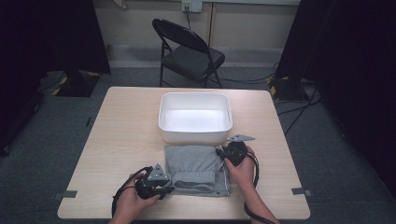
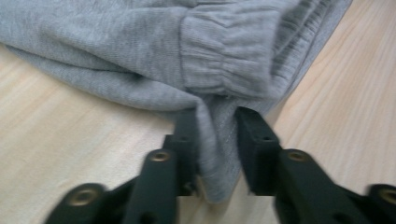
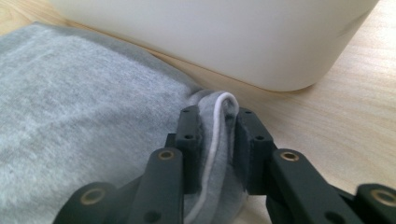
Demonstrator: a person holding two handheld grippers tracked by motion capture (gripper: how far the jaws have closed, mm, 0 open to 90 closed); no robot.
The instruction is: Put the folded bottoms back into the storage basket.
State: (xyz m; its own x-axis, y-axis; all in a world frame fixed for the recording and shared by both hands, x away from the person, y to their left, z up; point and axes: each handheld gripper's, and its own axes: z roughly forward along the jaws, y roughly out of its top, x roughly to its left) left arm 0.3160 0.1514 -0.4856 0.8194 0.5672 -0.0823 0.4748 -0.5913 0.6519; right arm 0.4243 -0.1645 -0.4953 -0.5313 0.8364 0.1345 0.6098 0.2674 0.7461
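Note:
A folded grey garment (image 1: 196,165) with an elastic cuff lies on the wooden table (image 1: 126,130), just in front of a white tub (image 1: 195,95). My left gripper (image 1: 170,187) is at the garment's near left corner. In the left gripper view, my left gripper (image 2: 215,135) is shut on a fold of the grey cloth (image 2: 140,46) below the gathered cuff (image 2: 224,51). My right gripper (image 1: 219,150) is at the far right corner, beside the tub. There my right gripper (image 3: 217,126) pinches a bunched edge of the garment (image 3: 84,102) with a white cord (image 3: 212,140) running through it.
The tub's wall (image 3: 210,37) stands close behind the right gripper. A black folding chair (image 1: 187,51) stands beyond the table's far edge. Bare tabletop lies left of the garment and to the right of the tub. Cables trail on the floor at the right.

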